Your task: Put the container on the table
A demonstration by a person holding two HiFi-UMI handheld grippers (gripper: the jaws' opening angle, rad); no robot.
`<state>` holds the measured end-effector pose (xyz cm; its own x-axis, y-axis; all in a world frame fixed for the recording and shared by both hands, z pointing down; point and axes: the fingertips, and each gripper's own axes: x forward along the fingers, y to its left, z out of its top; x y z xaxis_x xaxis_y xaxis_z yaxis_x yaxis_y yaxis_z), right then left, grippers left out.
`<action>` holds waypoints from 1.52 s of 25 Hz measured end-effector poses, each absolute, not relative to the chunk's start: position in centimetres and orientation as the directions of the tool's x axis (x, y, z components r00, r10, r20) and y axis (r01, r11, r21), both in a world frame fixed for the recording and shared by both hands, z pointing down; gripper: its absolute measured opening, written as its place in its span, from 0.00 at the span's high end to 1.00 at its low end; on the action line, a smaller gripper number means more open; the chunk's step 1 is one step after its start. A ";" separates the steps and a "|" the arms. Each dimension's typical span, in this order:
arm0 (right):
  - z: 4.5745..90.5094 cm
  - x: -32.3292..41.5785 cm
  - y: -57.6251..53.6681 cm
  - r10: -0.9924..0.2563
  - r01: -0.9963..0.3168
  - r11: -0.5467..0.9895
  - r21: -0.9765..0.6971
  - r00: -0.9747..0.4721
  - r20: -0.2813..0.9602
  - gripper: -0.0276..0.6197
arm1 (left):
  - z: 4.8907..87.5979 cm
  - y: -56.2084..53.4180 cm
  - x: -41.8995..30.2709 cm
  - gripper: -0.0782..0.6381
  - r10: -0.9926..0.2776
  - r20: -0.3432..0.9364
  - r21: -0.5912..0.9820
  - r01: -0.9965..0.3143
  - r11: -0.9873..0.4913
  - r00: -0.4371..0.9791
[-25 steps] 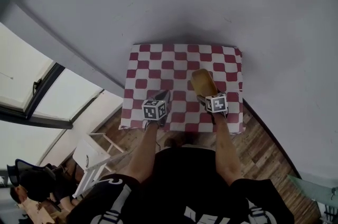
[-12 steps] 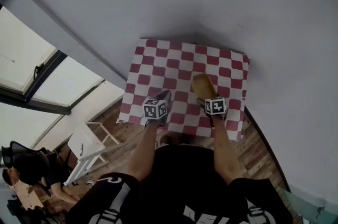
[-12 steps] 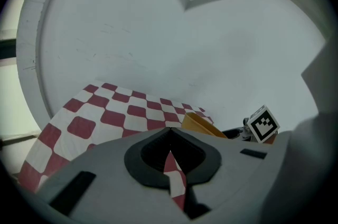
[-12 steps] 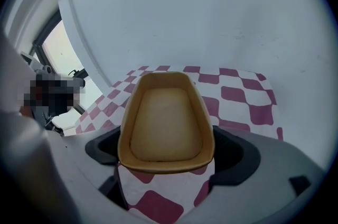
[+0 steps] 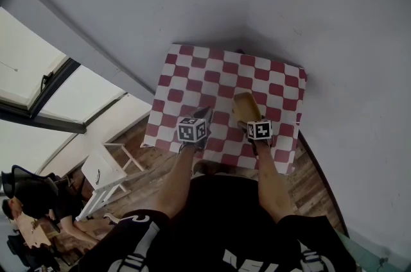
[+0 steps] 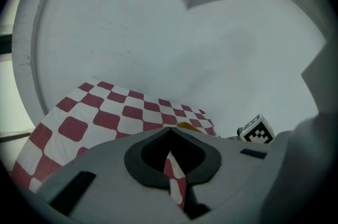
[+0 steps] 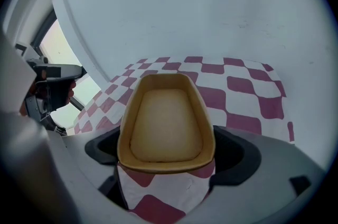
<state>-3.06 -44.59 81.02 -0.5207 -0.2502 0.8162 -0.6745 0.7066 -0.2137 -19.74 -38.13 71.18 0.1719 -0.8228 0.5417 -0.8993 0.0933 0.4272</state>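
- Right gripper (image 7: 168, 150): its 2 jaws stand wide apart, 1 on each side of the tan container (image 7: 166, 122), closed against its walls; the container is empty, open side up
- The container is over the near right part of the table (image 5: 212, 72), which is covered by a red-and-white checked cloth (image 7: 248, 96); I cannot tell whether its base touches the cloth
- Left gripper (image 6: 170, 138): jaws drawn together at the tips, nothing between them; only a thin slit of cloth shows below; it hovers over the table's near edge, left of the container and apart from it
- A grey wall (image 5: 270, 1) rises behind the table
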 end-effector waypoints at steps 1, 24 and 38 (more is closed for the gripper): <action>81.1 -3.1 -44.7 -0.250 -0.677 0.704 -0.215 -0.519 0.817 0.15 | 71.1 -38.4 -19.6 0.86 -0.822 0.541 0.426 -0.900 0.087 0.176; 82.2 -3.8 -44.8 -0.230 -0.747 0.587 -0.314 -0.525 0.820 0.09 | 70.0 -38.9 -21.1 0.86 -0.823 0.542 0.433 -0.896 0.100 0.170; 77.6 -3.1 -45.3 -0.366 -0.776 0.572 -0.267 -0.532 0.764 0.07 | 66.8 -37.6 -22.5 0.86 -0.846 0.509 0.402 -0.913 0.068 0.161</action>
